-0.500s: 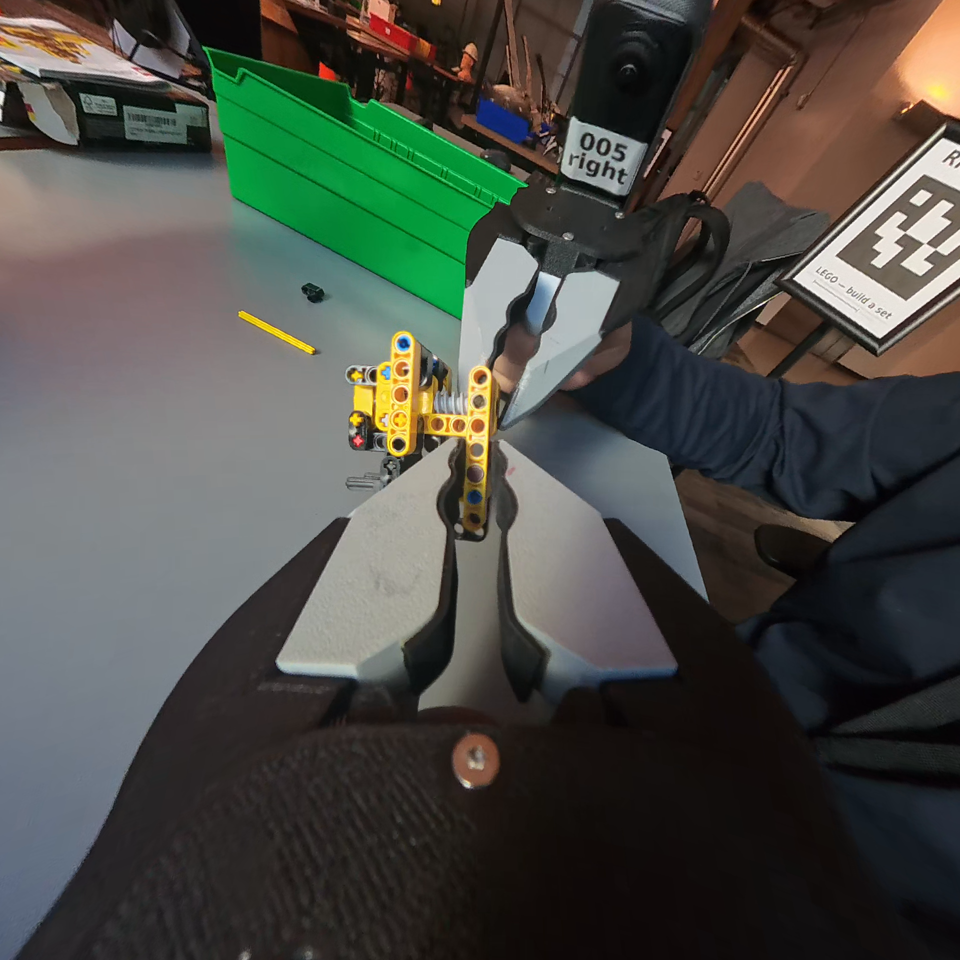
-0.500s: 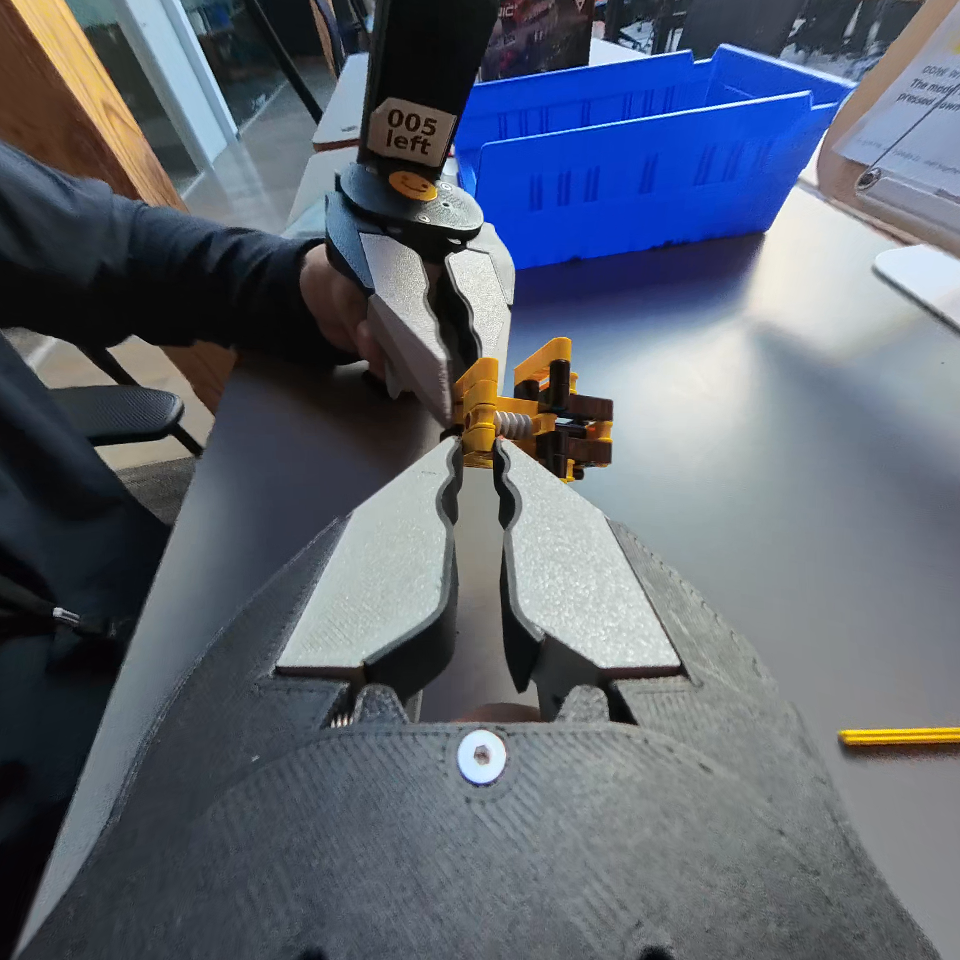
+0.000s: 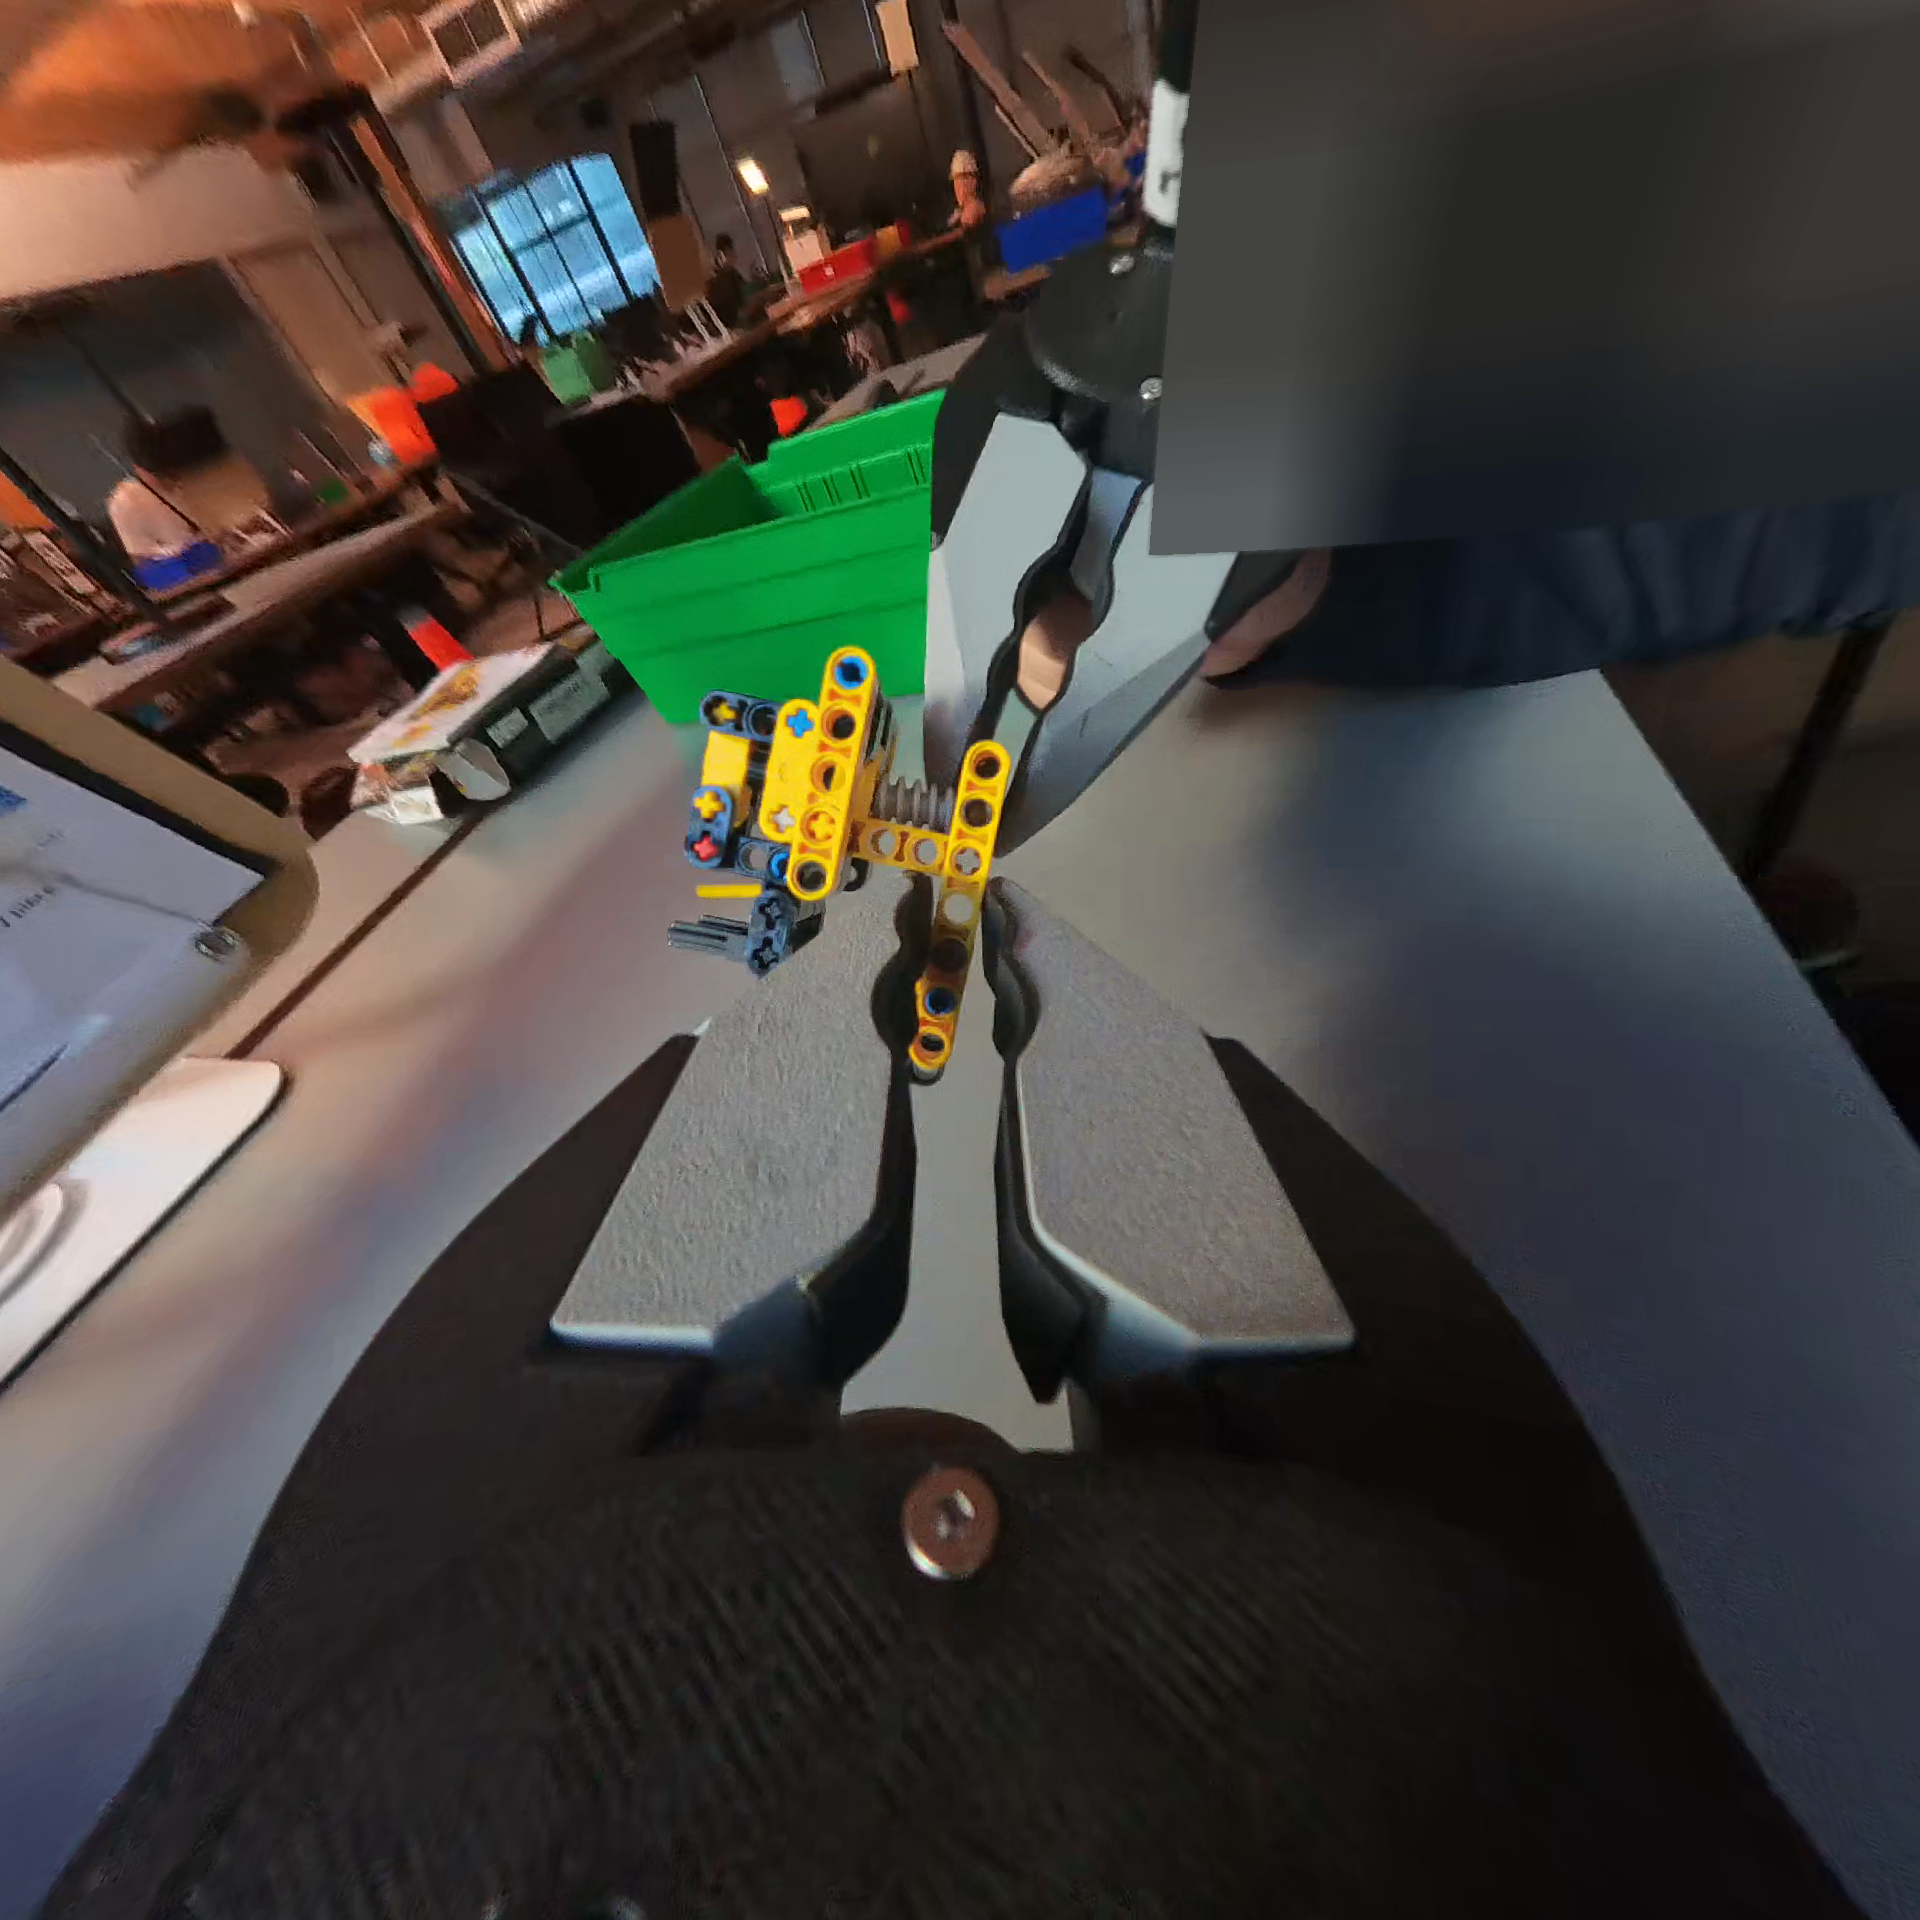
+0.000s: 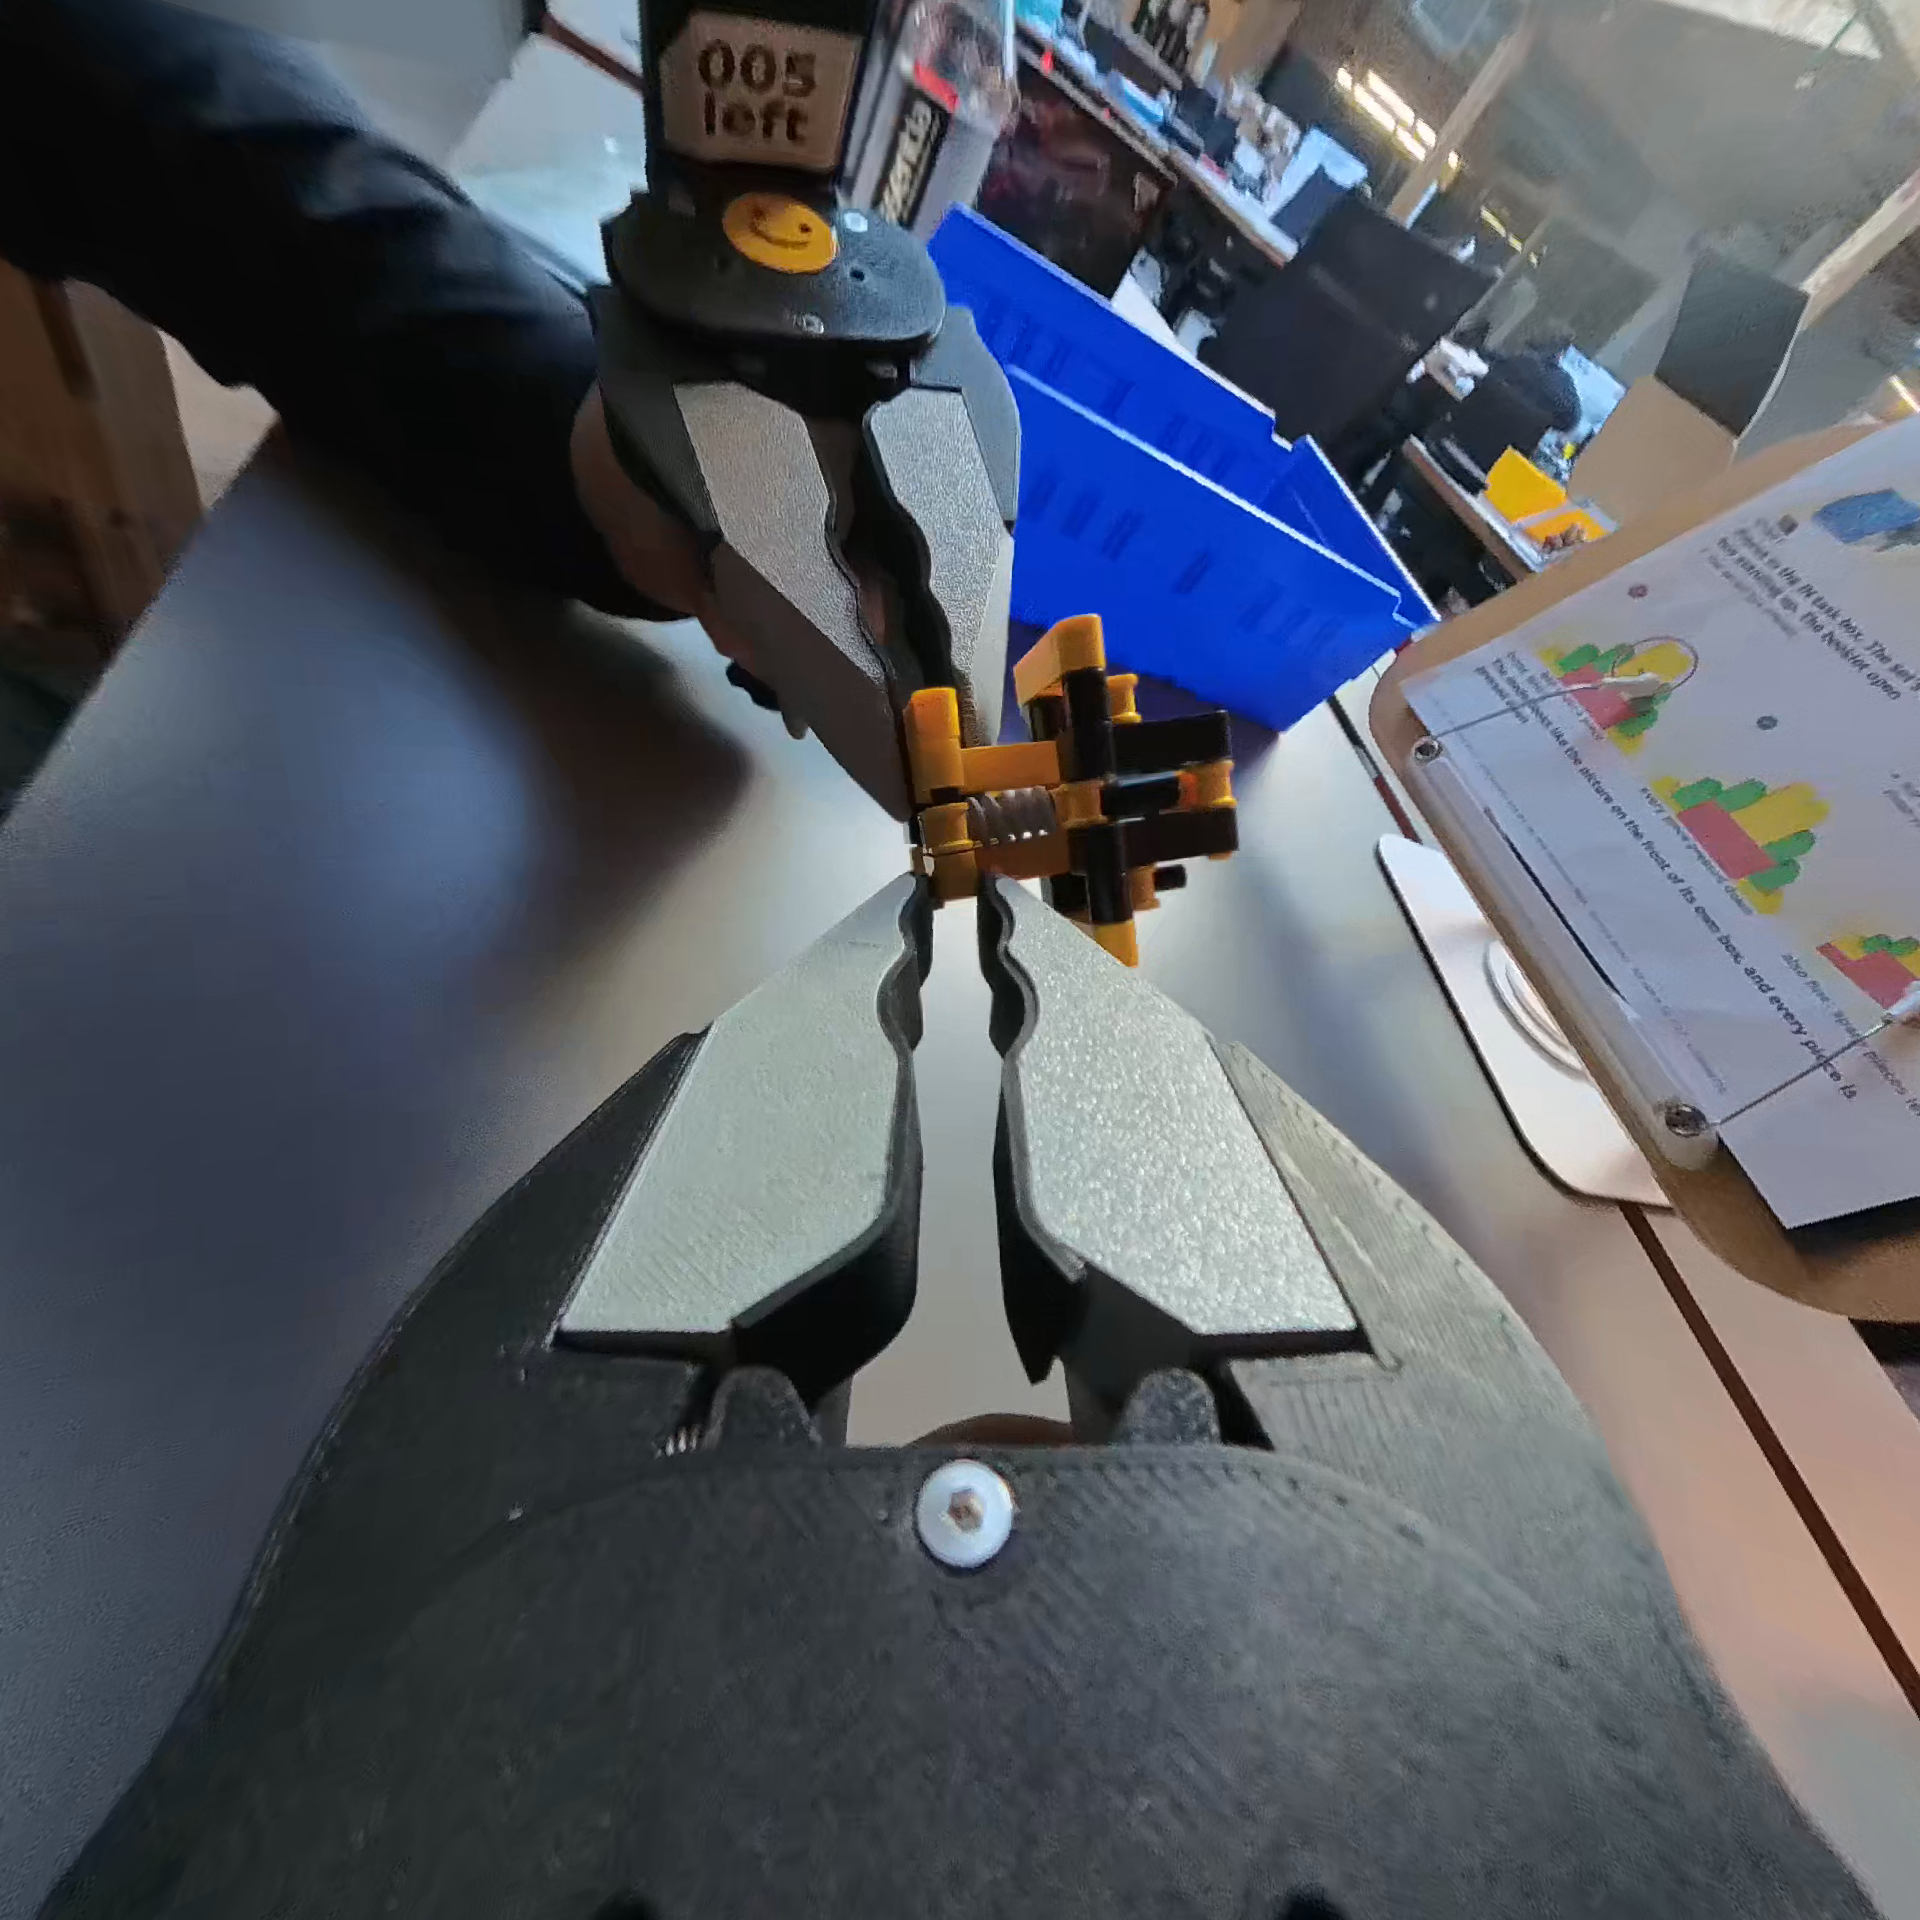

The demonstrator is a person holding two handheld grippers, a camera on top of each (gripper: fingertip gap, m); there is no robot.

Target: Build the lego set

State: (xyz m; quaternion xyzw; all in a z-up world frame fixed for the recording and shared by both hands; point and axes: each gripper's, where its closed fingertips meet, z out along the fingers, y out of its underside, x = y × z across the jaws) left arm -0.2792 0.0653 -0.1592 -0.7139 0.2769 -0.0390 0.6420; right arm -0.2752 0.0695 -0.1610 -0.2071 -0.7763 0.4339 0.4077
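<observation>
Your left tool (image 3: 951, 914) was closed narrow on the lower end of a yellow holed beam of the lego assembly (image 3: 831, 810), which was held up off the counter (image 3: 1455, 987). The rest of the build, yellow and black with a grey spring, stuck out to the left of the fingers. Your right tool (image 4: 951, 888) met the same assembly (image 4: 1070, 800) from the opposite side, its tips narrow and touching the yellow end by the spring; I cannot tell whether they actually pinched it.

The counter was smooth, matte grey. A green bin (image 3: 769, 582) stood behind the assembly in the left wrist view, a blue bin (image 4: 1174, 520) behind it in the right wrist view, with an instruction sheet on a wooden stand (image 4: 1683, 831) at the right. Workbenches and shelves filled the blurred room beyond. The tool fingers were grainy grey plates with wavy black inner edges.
</observation>
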